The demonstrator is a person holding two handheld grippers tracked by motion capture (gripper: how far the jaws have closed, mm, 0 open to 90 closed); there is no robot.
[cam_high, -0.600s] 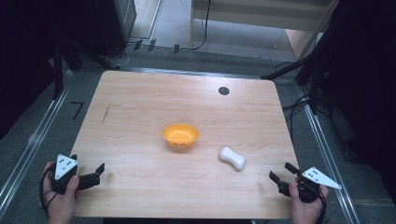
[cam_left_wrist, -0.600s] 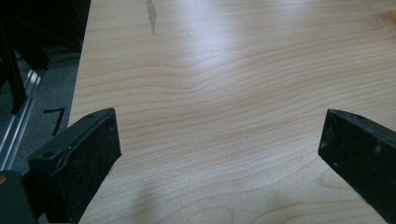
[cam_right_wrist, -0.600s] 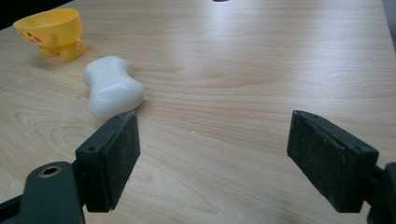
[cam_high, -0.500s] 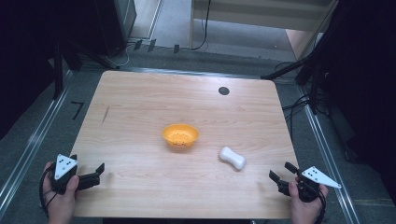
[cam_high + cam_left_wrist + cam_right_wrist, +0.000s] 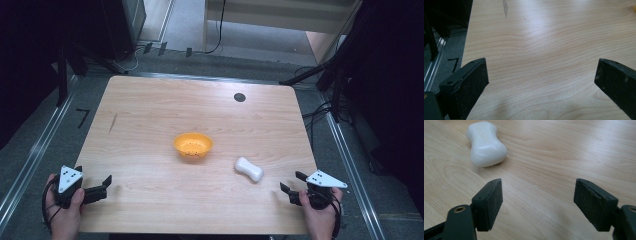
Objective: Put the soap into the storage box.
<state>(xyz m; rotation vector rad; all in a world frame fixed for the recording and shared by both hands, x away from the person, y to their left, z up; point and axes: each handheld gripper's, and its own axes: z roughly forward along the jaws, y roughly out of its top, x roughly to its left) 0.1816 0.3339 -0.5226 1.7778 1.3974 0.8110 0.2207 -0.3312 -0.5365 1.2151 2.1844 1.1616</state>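
An orange bowl (image 5: 193, 145) stands near the middle of the wooden table (image 5: 150, 100). A white soap-shaped bar (image 5: 249, 169) lies flat to its right and nearer me. My right gripper (image 5: 291, 181) rests at the front right corner, open, its jaws pointing toward the bar. In the right gripper view the bar (image 5: 486, 143) lies ahead and left of the open jaws, apart from the gripper (image 5: 538, 188), with bare wood between them. My left gripper (image 5: 106, 185) sits at the front left corner, open and holding nothing. Bare table lies between the wide jaws of this gripper (image 5: 541, 70).
A black round grommet (image 5: 239, 97) sits in the tabletop at the far right. A short dark mark (image 5: 113, 122) shows on the wood at the left. Metal rails (image 5: 35, 150) run along both sides of the table, and cables (image 5: 320, 112) lie on the floor at the right.
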